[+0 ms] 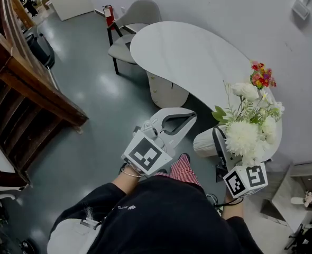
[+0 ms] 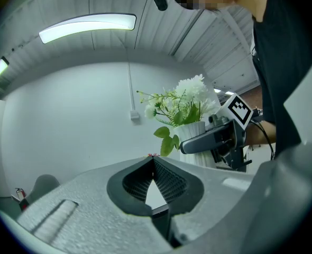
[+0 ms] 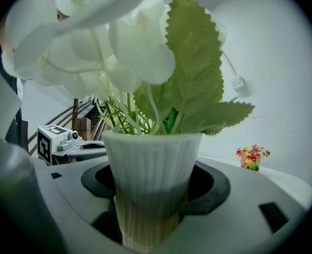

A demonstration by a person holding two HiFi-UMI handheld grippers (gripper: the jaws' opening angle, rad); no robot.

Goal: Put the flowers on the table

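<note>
White table (image 1: pixel 187 57) ahead; right claw (image 1: pixel 218 142) tight round flower vase (image 3: pixel 153 157), left claw (image 2: pixel 153 162) pressed together.

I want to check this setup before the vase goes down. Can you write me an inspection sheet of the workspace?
Surface: white curved table, mostly bare.
Job's things: white flowers in a ribbed white vase, held just off the table's near edge, not yet set down.
Clutter: small bunch of colourful flowers at the table's right edge.
Grippers: right gripper clamped on the vase; left gripper shut, nothing in it.
Cables: black cable at the right gripper; wall cable running down to a small box.
Surroundings: grey chair behind the table, wooden staircase at left, grey floor.
</note>
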